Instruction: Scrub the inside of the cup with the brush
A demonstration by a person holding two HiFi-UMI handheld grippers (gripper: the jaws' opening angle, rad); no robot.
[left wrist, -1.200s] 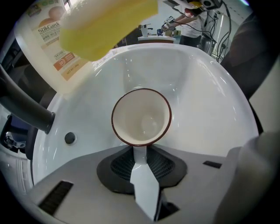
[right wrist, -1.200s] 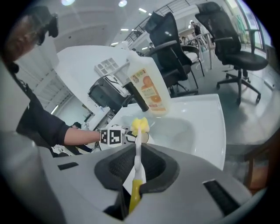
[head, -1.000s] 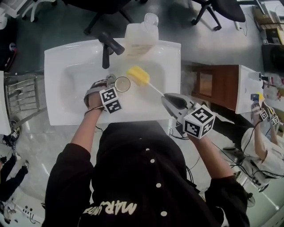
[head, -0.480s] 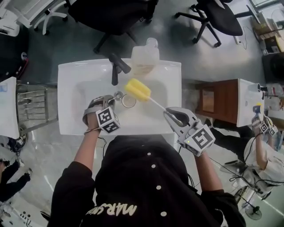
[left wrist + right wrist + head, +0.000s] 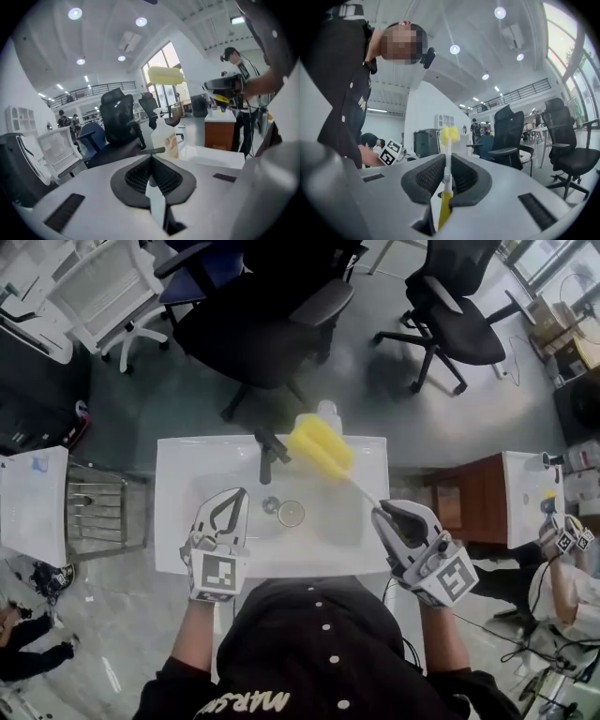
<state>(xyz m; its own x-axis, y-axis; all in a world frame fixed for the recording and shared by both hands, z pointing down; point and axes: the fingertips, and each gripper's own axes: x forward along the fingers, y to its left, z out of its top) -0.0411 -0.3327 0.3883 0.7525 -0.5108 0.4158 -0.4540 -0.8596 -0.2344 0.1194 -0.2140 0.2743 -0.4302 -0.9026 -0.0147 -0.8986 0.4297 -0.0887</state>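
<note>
Left claw (image 5: pixel 151 163) clenched, jaws have just been closing, nothing between them; it hangs over the near-left part of the white sink (image 5: pixel 173 521) in the head view (image 5: pixel 234 498). Right claw (image 5: pixel 446 174) clenched on the brush (image 5: pixel 448 140), pads pressing the thin white handle, yellow grip end below the jaws. Brush head is a yellow sponge (image 5: pixel 321 446), raised in the air, in front of the black faucet (image 5: pixel 270 456) and soap bottle (image 5: pixel 327 412). Cup (image 5: pixel 291 513): clear glass, down in the basin just beside the drain (image 5: pixel 271 505), round mouth toward the head camera, apart from both claws and from the brush.
</note>
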